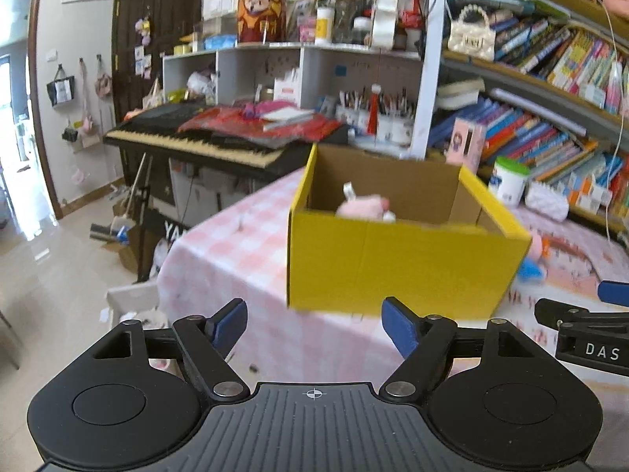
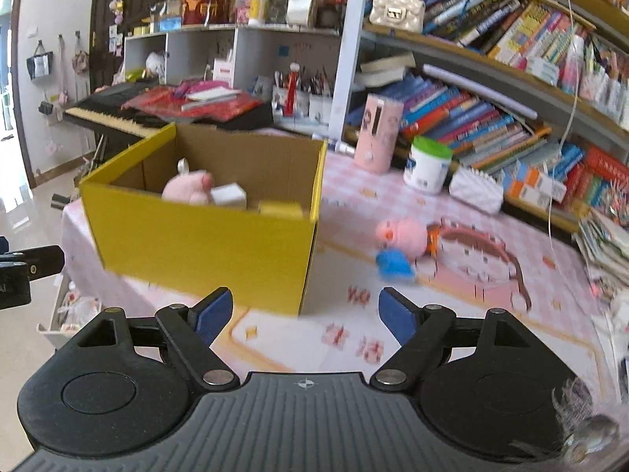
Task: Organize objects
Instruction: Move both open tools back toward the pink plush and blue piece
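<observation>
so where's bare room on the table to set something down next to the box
Free: the tablecloth in front of the right gripper, between the yellow box and the pink doll. Crowded: the back edge, where the white tub, pink carton and white pouch line the bookshelf.

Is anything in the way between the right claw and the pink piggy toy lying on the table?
Nothing visible. The right claw is open, and only bare tablecloth lies between it and the pink piggy toy, beside the yellow box.
</observation>
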